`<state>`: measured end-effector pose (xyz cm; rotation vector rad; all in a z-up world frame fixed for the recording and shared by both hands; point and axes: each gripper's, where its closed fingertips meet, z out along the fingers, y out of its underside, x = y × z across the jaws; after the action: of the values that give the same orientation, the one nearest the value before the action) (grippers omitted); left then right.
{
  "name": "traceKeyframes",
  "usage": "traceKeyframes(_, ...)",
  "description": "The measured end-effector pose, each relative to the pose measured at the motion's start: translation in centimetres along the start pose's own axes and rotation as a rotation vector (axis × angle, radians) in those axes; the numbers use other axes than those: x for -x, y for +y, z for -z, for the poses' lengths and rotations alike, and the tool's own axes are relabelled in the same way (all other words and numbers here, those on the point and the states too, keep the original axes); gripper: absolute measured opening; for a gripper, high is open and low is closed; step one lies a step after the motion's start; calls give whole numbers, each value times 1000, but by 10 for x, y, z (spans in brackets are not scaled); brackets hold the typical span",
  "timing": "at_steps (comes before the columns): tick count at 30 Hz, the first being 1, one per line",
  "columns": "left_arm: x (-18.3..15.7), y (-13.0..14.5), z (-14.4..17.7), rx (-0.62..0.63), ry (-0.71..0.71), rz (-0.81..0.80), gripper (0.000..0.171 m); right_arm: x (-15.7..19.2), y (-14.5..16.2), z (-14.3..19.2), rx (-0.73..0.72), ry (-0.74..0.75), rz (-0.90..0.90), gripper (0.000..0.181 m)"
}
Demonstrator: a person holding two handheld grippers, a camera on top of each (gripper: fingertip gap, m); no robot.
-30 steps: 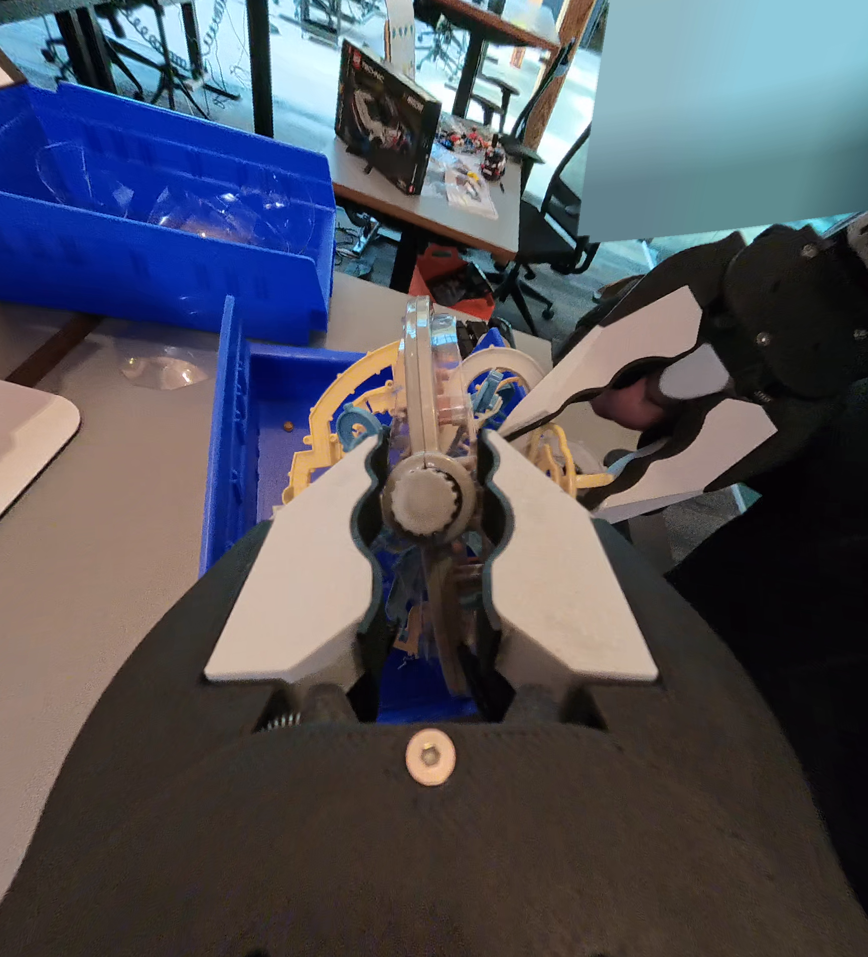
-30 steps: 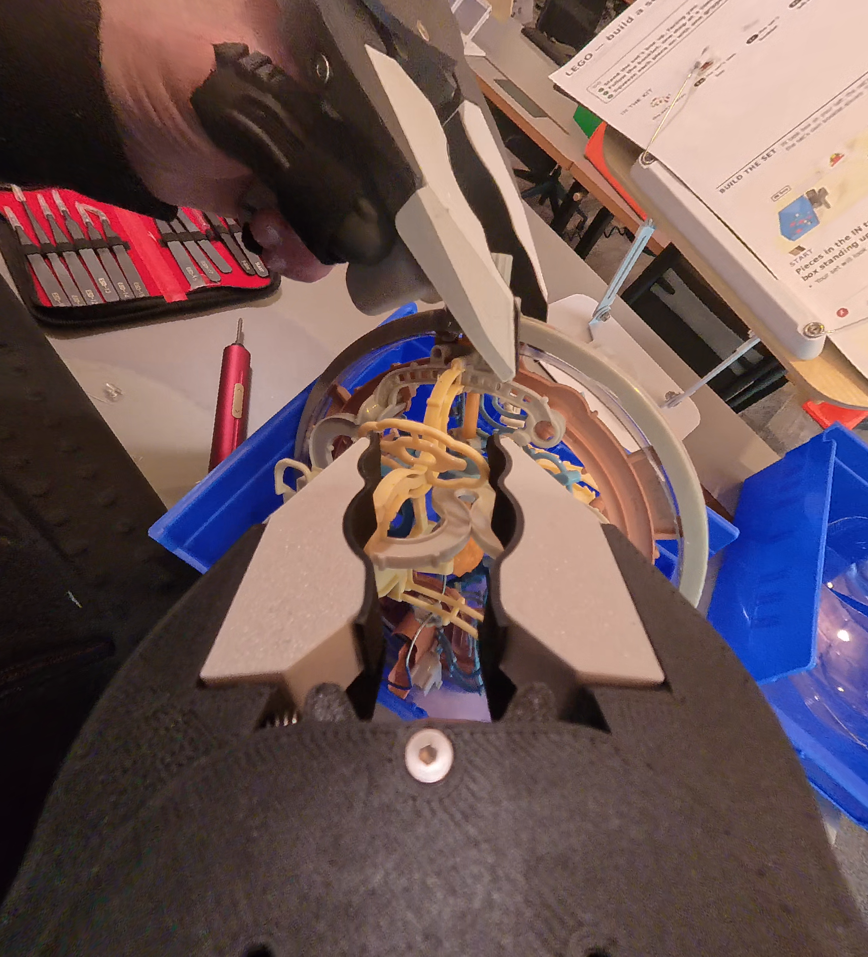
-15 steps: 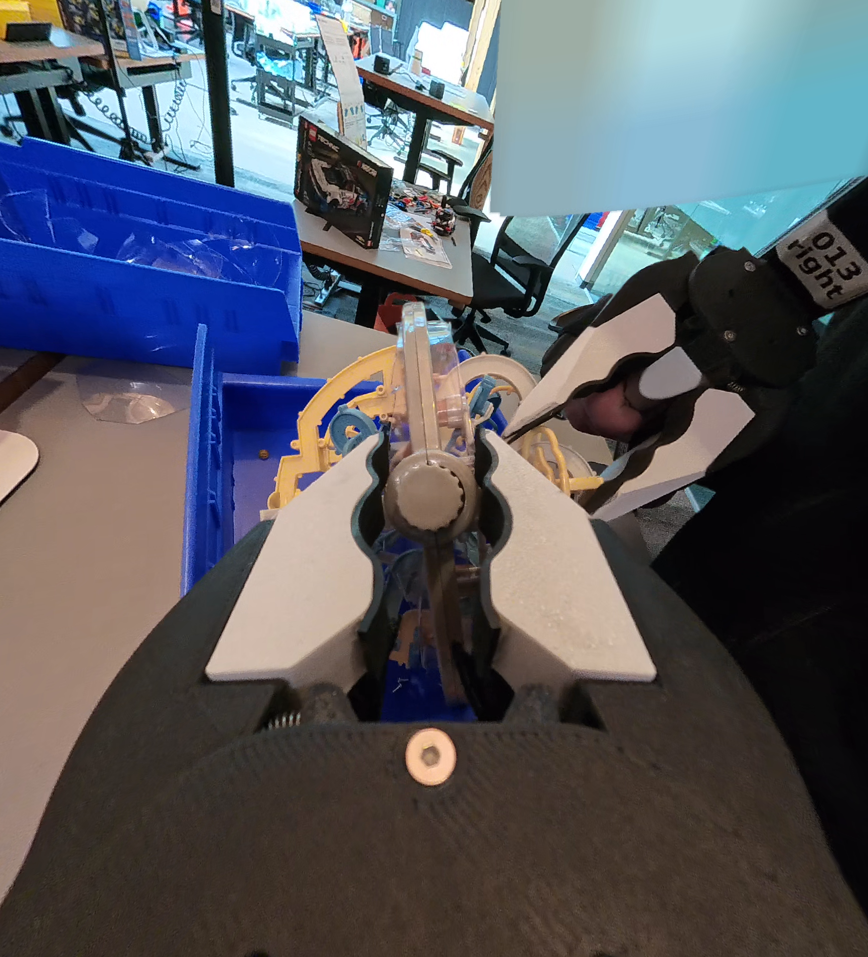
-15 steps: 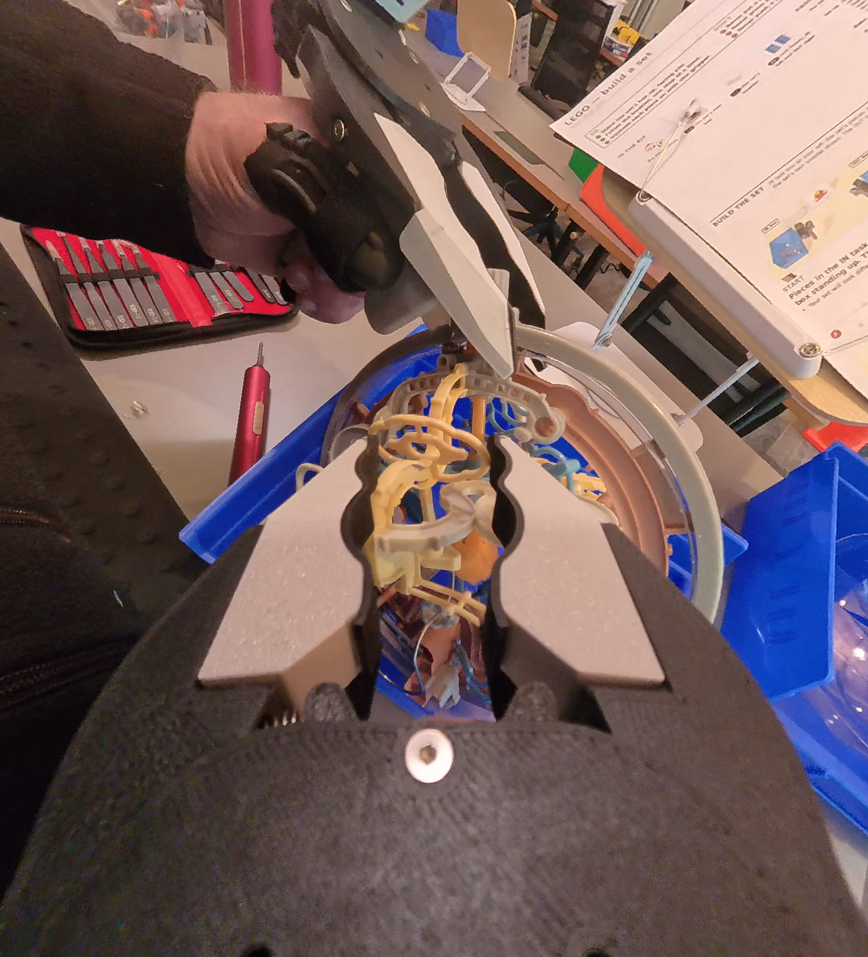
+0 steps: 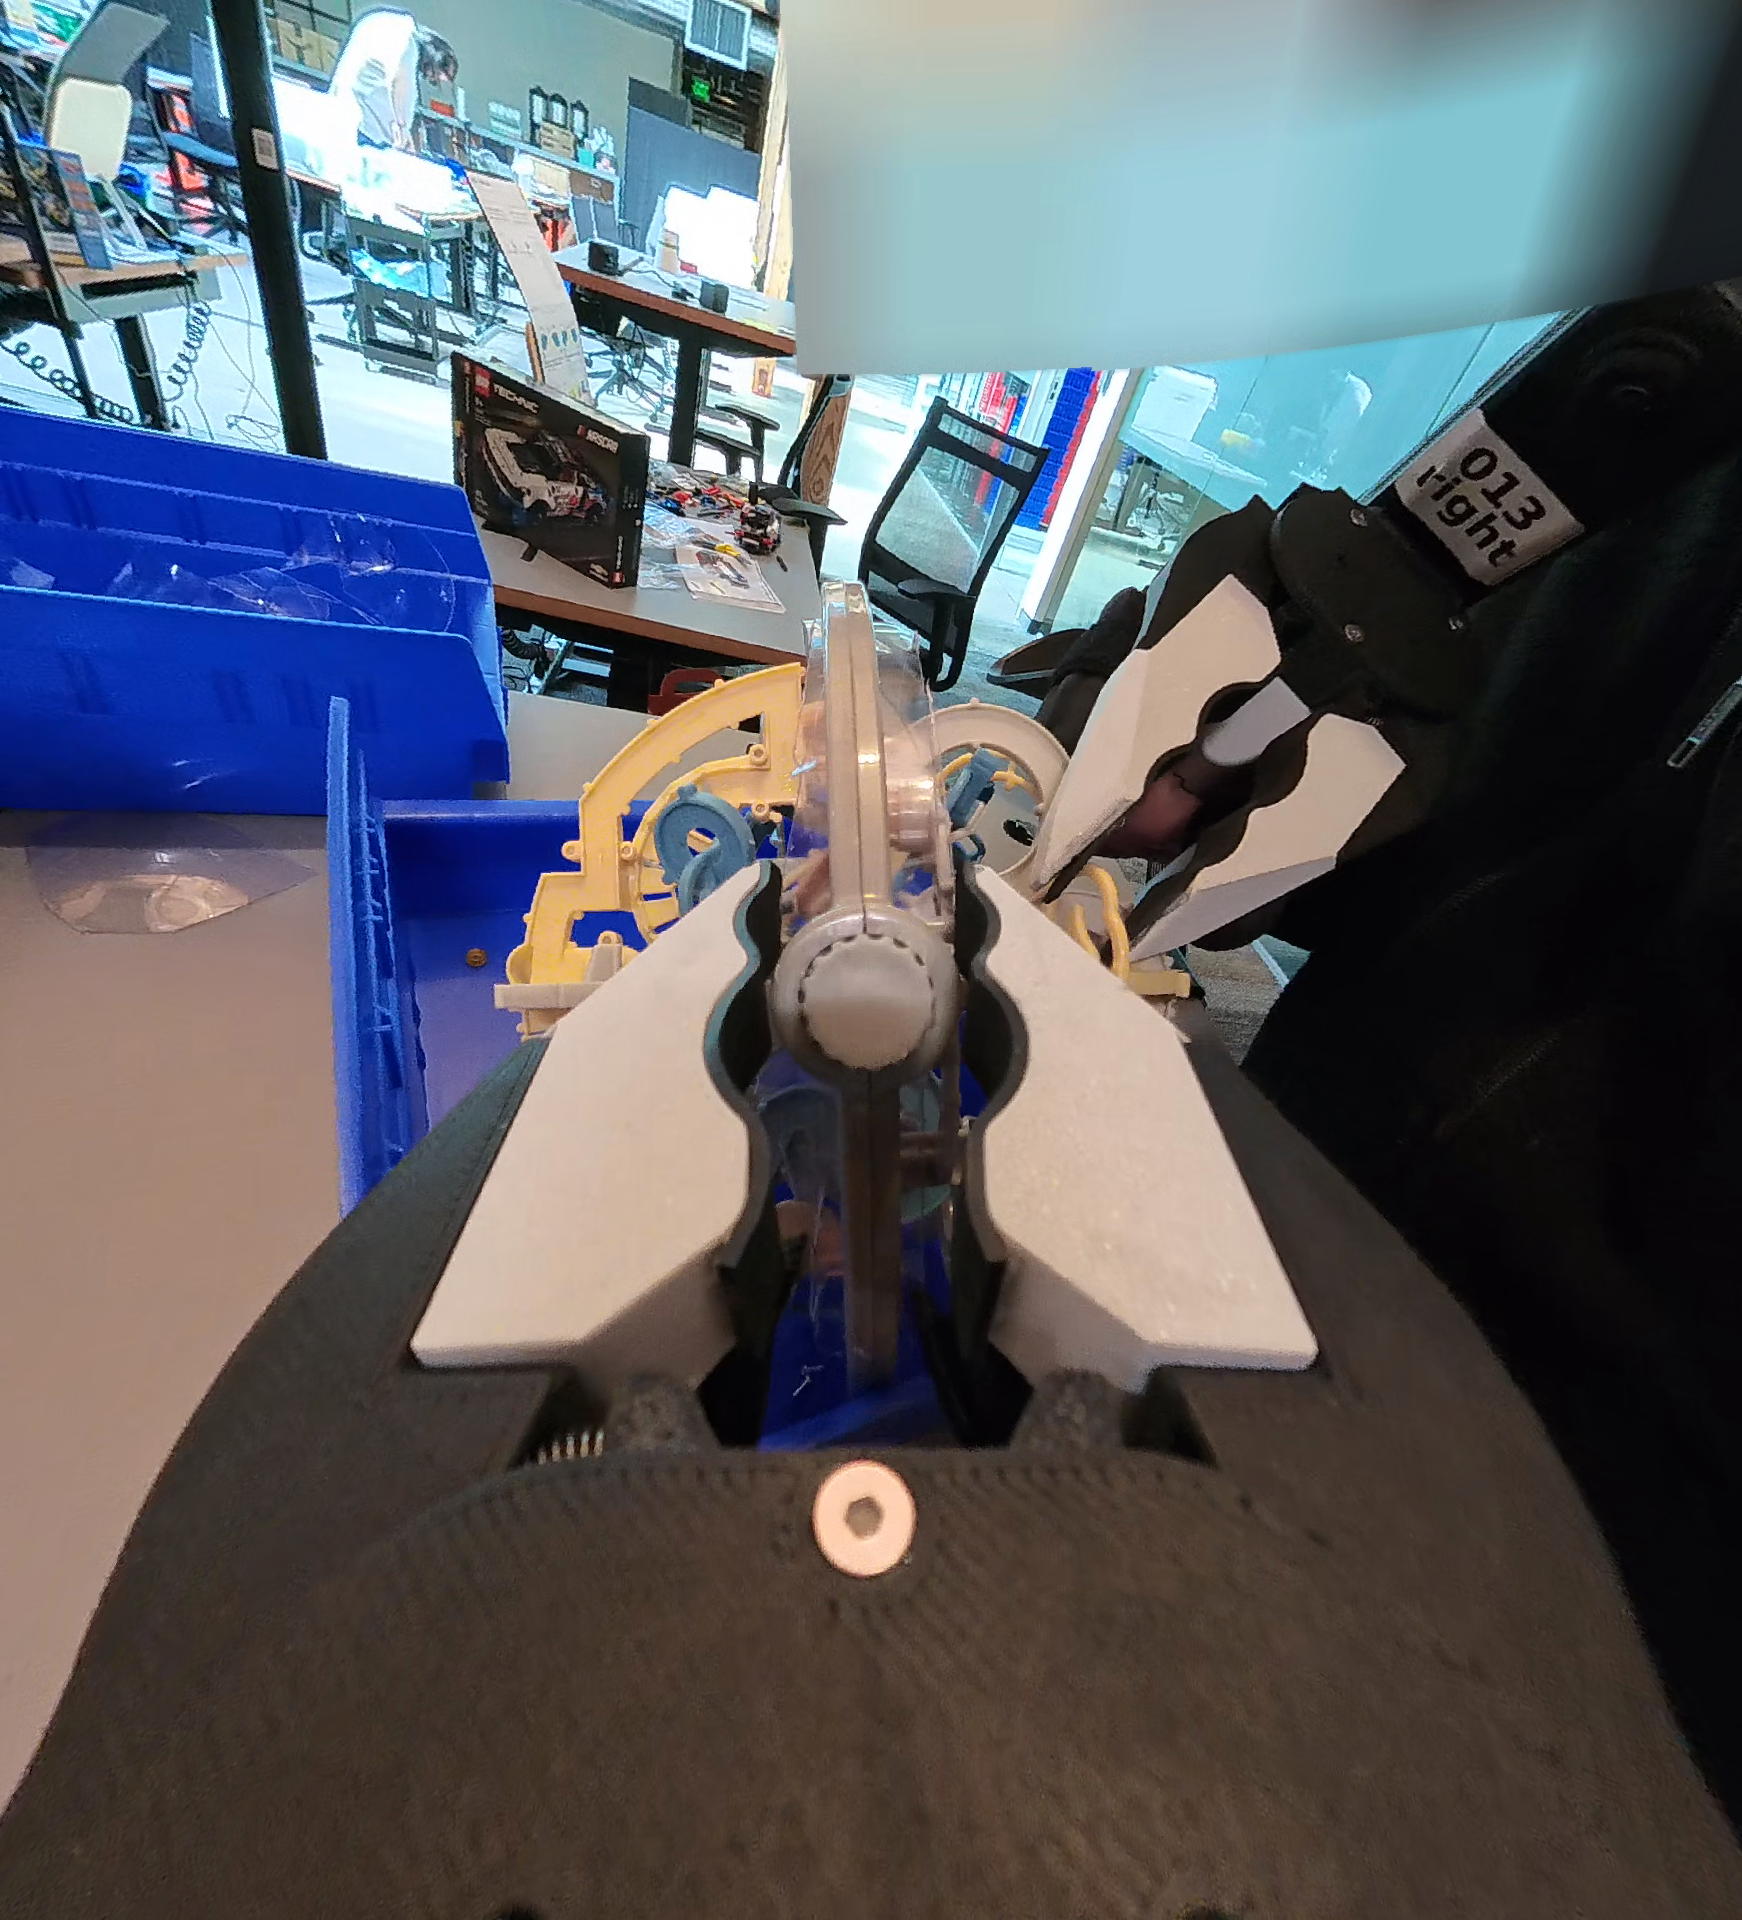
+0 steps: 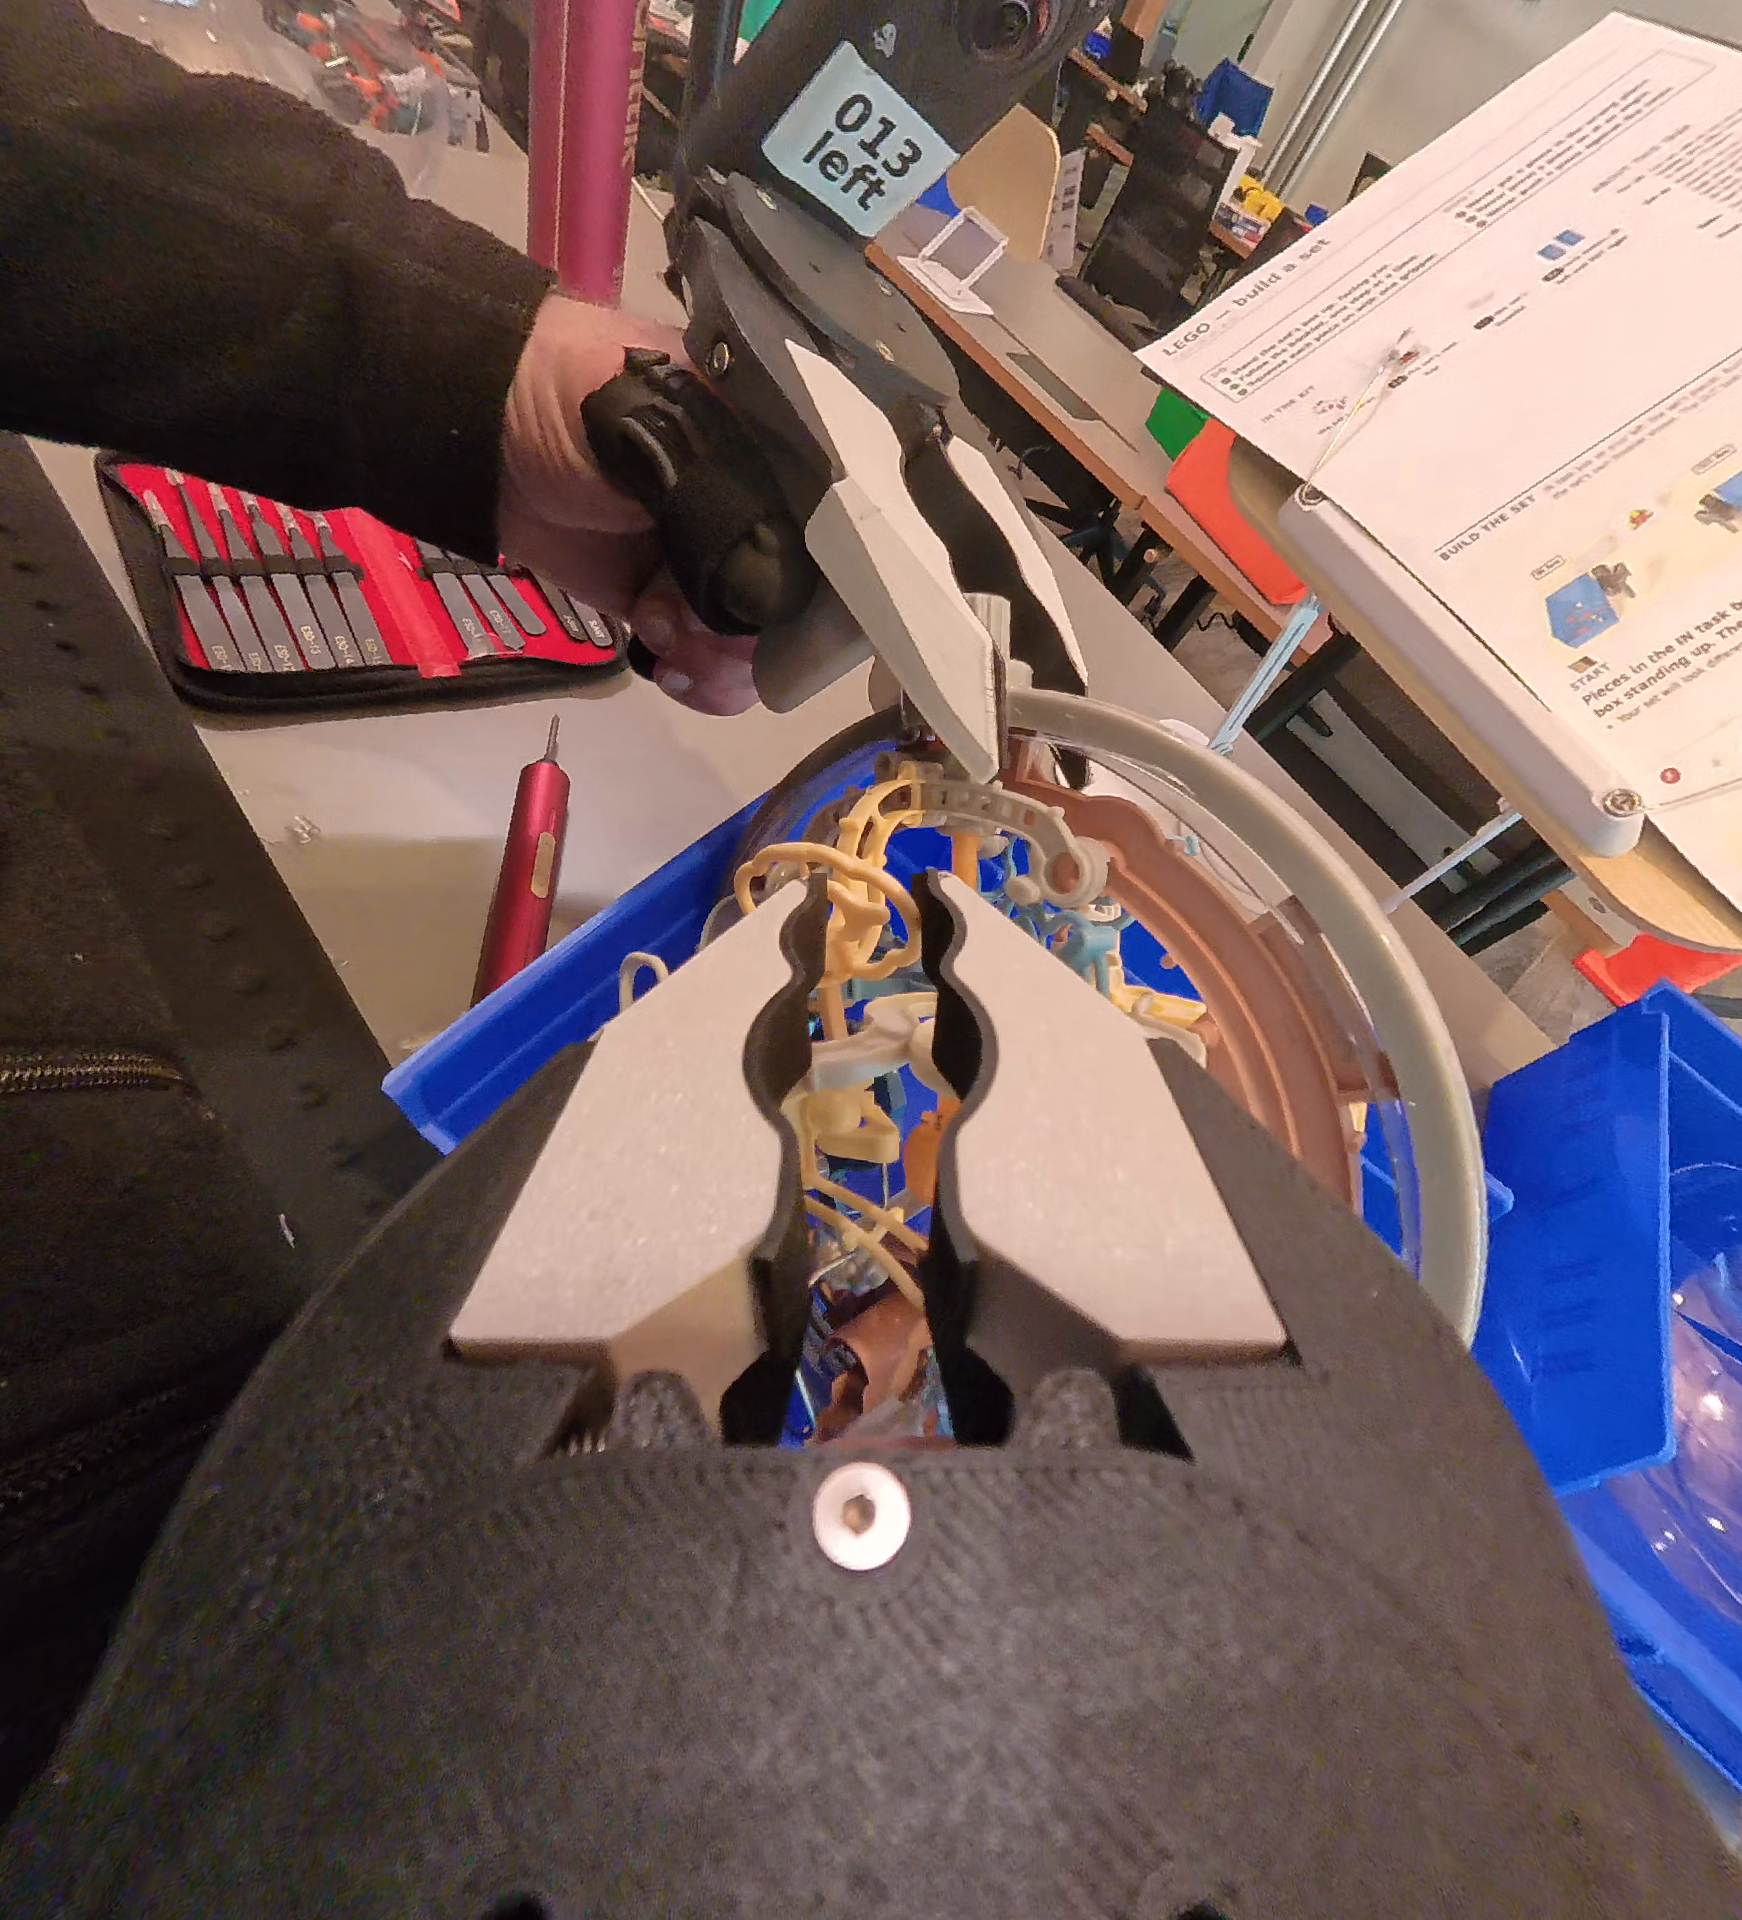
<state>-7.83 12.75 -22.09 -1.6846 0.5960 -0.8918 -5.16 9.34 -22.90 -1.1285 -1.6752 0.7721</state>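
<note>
A maze ball stands on edge in a small blue bin [image 5: 368,935]: a grey ring [image 6: 1366,935], a brown inner shell [image 6: 1251,997], a clear half dome [image 5: 908,748], and cream and blue tracks [image 5: 638,831] inside. My left gripper [image 5: 867,883] is shut on the grey knob [image 5: 865,997] on the ring's rim; it also shows in the right wrist view [image 6: 992,717]. My right gripper [image 6: 875,888] is shut on a cream track piece [image 6: 862,935] of the maze. It shows at the right in the left wrist view [image 5: 1106,914].
A larger blue bin [image 5: 171,665] with clear domes stands behind; it also shows in the right wrist view [image 6: 1729,1247]. A red tweezer case [image 6: 327,592] and a red screwdriver [image 6: 529,883] lie on the grey table. An instruction sheet on a stand [image 6: 1573,416] is at right. A loose clear dome [image 5: 150,883] lies on the table.
My right gripper's fingers have drawn closer together around the cream track. My left gripper keeps its hold on the knob; both views have tilted up a little.
</note>
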Motion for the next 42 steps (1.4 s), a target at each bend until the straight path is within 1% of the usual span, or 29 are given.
traceKeyframes(3,1,0,0,2,4,2,32,0,-1,-1,-8,3,-4,19)
traceKeyframes(6,9,1,1,11,-26,11,31,-2,-9,4,-70,-4,-74,31)
traceKeyframes(7,13,2,3,13,-39,19,31,-4,-9,7,-78,-6,-106,32)
traceKeyframes(10,21,7,4,35,-69,50,31,-13,-6,24,-132,-14,-209,29)
traceKeyframes(13,27,10,3,51,-85,78,31,-15,11,47,-136,-16,-338,30)
traceKeyframes(16,38,15,5,62,-120,125,31,-24,57,73,-4,91,-433,31)
traceKeyframes(18,44,18,7,61,-144,148,32,-30,102,94,127,178,-524,31)
traceKeyframes(20,44,19,7,62,-143,157,32,-35,148,117,275,268,-582,31)
traceKeyframes(22,44,21,7,71,-155,152,32,-33,186,134,398,291,-634,34)
traceKeyframes(24,45,20,8,73,-163,148,32,-41,207,147,480,333,-580,34)
traceKeyframes(26,45,20,9,81,-181,145,37,-56,215,157,551,361,-479,40)
traceKeyframes(27,46,19,10,80,-194,143,40,-63,214,159,559,351,-444,40)
traceKeyframes(30,44,15,15,76,-229,129,49,-76,216,158,644,239,-323,45)
traceKeyframes(32,41,12,19,81,-256,112,54,-83,223,159,750,153,-216,50)
traceKeyframes(34,38,7,25,66,-294,101,58,-91,230,160,825,73,-128,50)
traceKeyframes(35,36,2,28,49,-317,90,59,-89,235,161,871,10,-100,50)
traceKeyframes(37,29,-5,35,33,-373,50,58,-92,243,164,947,-60,-18,43)
traceKeyframes(39,16,-12,38,33,-408,-4,56,-87,250,163,968,-147,-50,40)
traceKeyframes(42,-10,-20,35,33,-432,-67,53,-89,264,160,996,-187,-41,32)
